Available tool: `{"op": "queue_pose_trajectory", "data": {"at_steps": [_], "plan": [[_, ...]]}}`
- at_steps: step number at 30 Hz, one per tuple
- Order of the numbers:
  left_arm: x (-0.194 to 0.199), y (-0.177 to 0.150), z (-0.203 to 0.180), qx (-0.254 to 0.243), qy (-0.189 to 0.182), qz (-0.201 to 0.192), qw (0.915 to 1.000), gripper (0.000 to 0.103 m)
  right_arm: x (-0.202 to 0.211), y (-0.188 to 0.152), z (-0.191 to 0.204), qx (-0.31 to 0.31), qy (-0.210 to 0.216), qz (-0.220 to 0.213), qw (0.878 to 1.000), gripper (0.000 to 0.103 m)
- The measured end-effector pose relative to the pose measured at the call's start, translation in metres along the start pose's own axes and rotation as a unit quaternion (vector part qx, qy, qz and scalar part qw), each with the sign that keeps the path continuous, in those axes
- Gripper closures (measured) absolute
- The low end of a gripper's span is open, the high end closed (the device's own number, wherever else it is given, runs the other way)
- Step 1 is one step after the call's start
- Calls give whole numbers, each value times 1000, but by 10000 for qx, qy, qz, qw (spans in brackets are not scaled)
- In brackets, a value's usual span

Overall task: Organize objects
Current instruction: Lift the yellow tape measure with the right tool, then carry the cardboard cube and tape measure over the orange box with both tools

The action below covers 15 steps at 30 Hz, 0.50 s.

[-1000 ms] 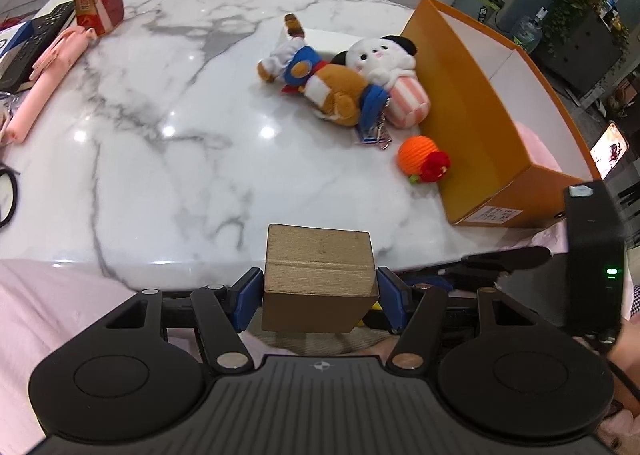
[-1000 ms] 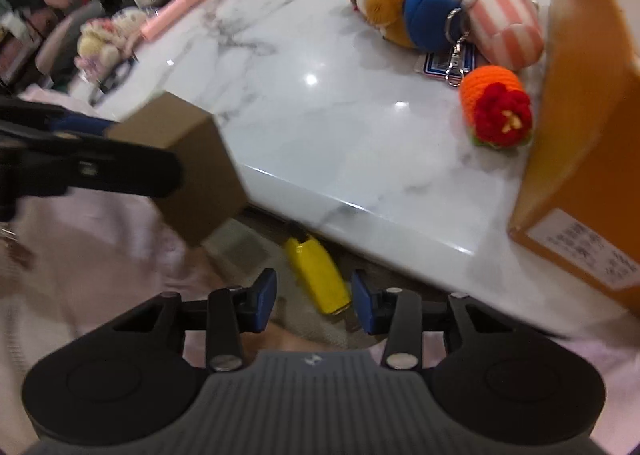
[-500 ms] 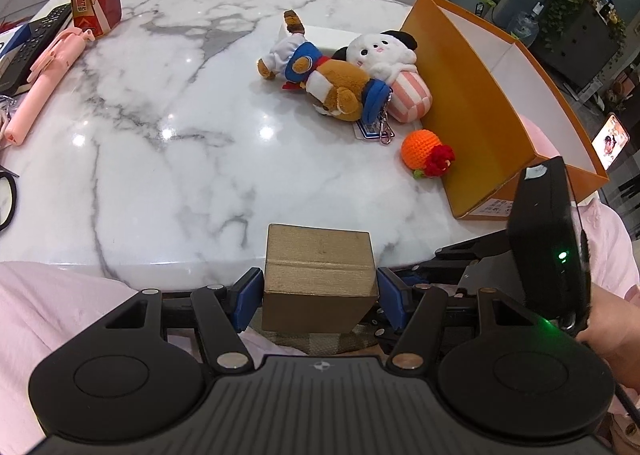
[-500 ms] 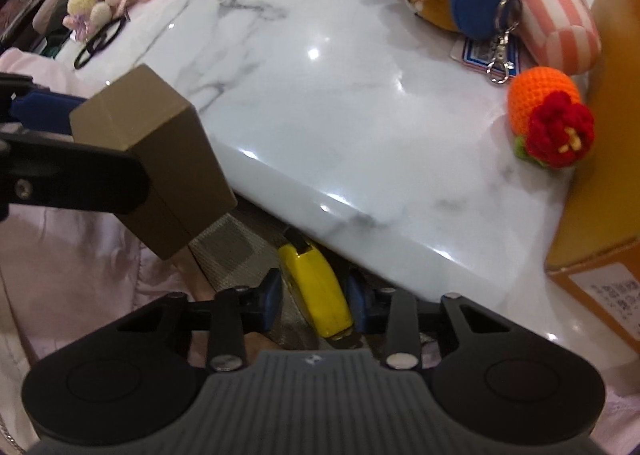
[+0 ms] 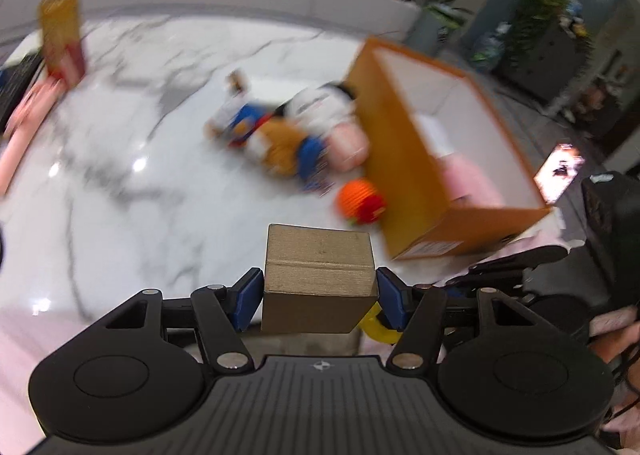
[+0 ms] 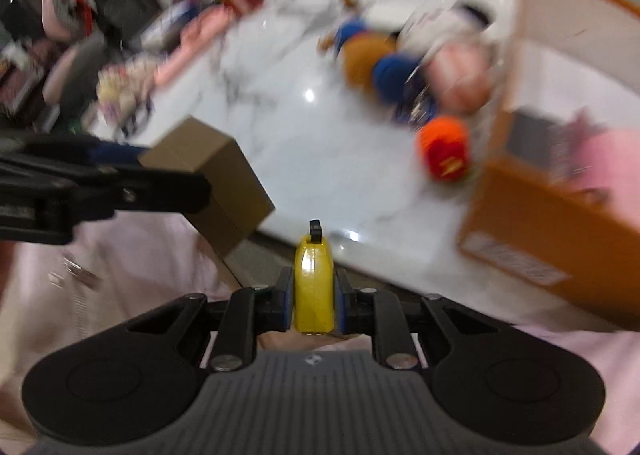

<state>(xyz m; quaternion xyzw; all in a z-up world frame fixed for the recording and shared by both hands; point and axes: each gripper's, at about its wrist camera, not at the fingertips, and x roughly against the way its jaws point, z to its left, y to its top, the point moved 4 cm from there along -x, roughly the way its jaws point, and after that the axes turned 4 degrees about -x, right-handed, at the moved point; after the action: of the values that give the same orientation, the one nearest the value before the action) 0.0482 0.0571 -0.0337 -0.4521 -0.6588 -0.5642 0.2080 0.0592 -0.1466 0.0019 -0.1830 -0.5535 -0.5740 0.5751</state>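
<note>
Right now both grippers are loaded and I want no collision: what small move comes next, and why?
Probably carry the left gripper forward and to the right, over the open orange box, and release there. It is shut on the brown cardboard box at the marble table edge. Hold the right gripper, shut on the yellow item, back meanwhile; the two sit close together.

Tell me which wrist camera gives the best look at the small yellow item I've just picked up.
The right wrist view. The yellow item sits centered and sharp there, clamped upright in the right tool, black tip pointing forward. The left wrist view shows only a yellow sliver peeking from behind the brown box held in the left tool.
</note>
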Motion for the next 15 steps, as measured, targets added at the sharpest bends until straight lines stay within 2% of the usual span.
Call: {"op": "queue_pose_trajectory", "data": {"at_steps": [5, 8, 11, 15], "plan": [[4, 37, -46, -779, -331, -158, 9963, 32, 74, 18, -30, -450, -56, -734, 9963, 82], [-3, 62, -80, -1260, -548, -221, 9903, 32, 112, 28, -54, -560, -394, -1159, 9909, 82], [-16, 85, -114, -1718, -812, -306, 9813, 32, 140, 36, -81, -602, -815, -1390, 9851, 82], [-49, 110, -154, -2130, -1287, -42, 9685, 32, 168, 47, -118, -702, -1297, -1577, 9764, 82]]}}
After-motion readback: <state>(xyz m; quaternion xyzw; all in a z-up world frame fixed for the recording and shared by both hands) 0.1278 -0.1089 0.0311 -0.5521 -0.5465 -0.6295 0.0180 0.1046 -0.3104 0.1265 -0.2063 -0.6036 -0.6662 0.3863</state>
